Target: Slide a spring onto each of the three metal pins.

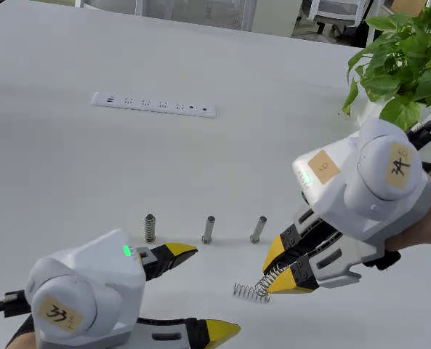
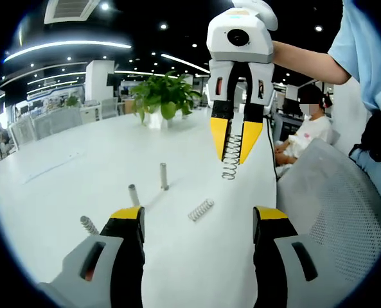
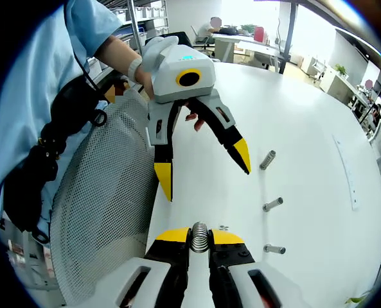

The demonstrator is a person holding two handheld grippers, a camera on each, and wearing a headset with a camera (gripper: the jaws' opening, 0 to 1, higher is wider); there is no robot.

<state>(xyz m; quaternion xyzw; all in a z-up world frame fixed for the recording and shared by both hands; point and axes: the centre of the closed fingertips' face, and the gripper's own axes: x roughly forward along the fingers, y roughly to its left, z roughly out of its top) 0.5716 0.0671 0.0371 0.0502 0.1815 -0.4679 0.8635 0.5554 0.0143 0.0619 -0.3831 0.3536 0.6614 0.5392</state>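
Jaws of the right gripper (image 1: 275, 278) pinch a spring (image 3: 199, 234); those of the left gripper (image 1: 210, 290) stand wide apart.

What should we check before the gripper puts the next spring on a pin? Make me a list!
1. Spring gripped: the right gripper is shut on the held spring. Ok.
2. Bare pins to aim at: the middle pin and right pin stand upright with nothing on them. Ok.
3. First pin done: it already wears a spring. Ok.
4. Held spring lined up over a pin: it is off to the side of the pins. Not ok.
5. Spring for the last pin: the spare spring lies on the table. Ok.
6. Left gripper free: open, holding nothing. Ok.
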